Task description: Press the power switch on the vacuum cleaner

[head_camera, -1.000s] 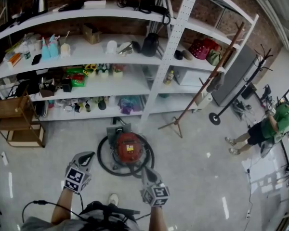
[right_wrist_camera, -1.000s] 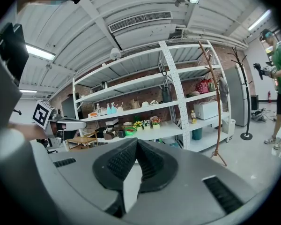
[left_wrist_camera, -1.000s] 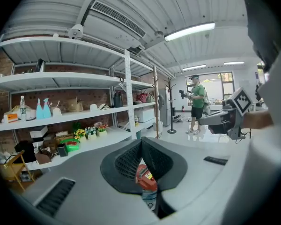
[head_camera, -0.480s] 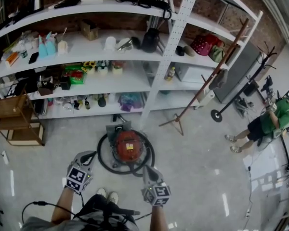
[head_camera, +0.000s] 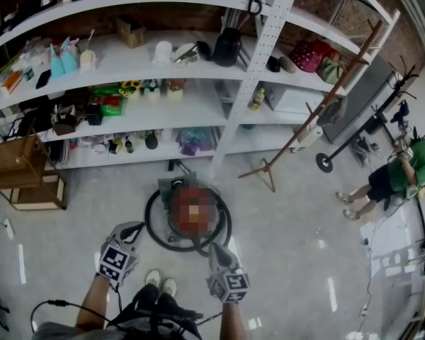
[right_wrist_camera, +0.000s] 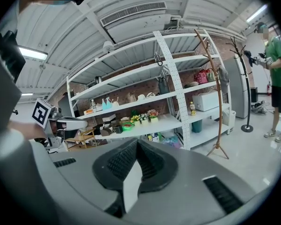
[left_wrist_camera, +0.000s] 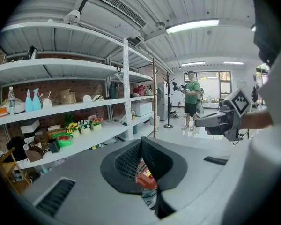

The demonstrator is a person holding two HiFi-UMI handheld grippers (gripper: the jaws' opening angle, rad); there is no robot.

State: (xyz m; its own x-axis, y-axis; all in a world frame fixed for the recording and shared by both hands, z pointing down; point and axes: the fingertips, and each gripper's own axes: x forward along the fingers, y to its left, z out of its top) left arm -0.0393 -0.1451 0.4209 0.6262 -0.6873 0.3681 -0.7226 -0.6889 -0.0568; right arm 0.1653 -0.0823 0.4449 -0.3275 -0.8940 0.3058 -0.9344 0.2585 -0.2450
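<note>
**Two grippers, one vacuum cleaner**
Left gripper [head_camera: 129,229] and right gripper [head_camera: 217,248]: each with jaws closed tip to tip, nothing held. One red vacuum cleaner [head_camera: 171,191] on the floor [head_camera: 283,246] just ahead, between them, ringed by its hose. One shelving rack [head_camera: 262,55] behind.

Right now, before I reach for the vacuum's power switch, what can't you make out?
Power switch: head view, a blurred patch covers the top of the vacuum cleaner.
Left gripper view: the shut jaws hide all but a red sliver of it.
Right gripper view: no vacuum cleaner shows, only floor between the jaws.
Shelf bottles: labels too small.
</note>
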